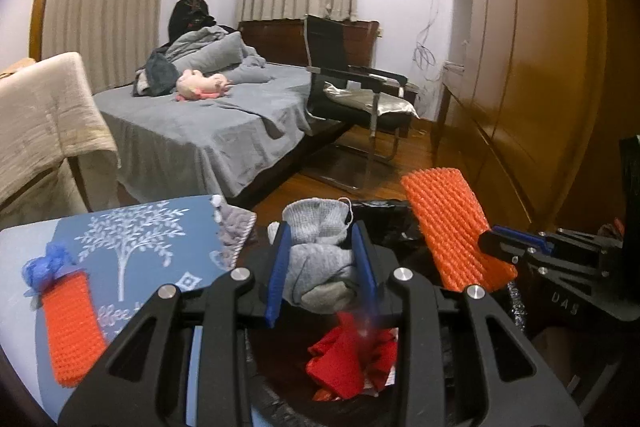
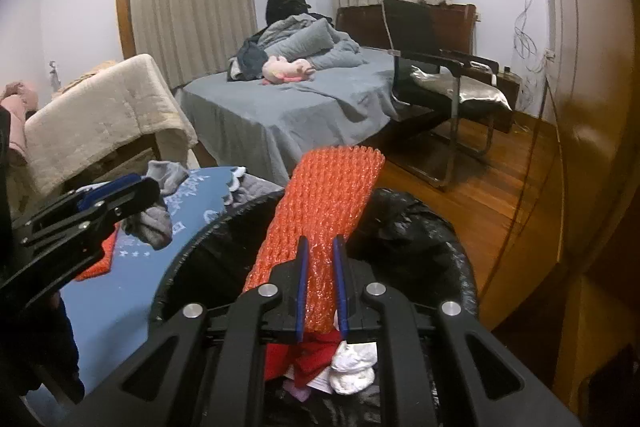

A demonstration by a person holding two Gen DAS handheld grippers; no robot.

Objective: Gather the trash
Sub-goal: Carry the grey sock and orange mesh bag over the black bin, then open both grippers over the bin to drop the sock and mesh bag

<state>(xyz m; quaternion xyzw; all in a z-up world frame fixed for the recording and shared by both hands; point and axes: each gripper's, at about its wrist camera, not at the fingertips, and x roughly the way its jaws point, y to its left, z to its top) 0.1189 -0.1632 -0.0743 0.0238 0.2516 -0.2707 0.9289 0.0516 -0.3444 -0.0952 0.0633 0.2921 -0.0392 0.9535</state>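
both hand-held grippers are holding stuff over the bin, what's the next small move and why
Probably open both and drop. The left hand-held gripper grips a grey sock and the right hand-held gripper an orange foam net, both above the black-lined bin that already holds red trash.

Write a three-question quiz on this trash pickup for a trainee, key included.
1. True or false: the left gripper is empty.
2. The right gripper holds: A) orange foam net B) a bottle C) nothing.
3. What lies below both grippers?

Key: 1. False, it grips a grey sock. 2. A. 3. The black-lined trash bin, red scraps already inside.
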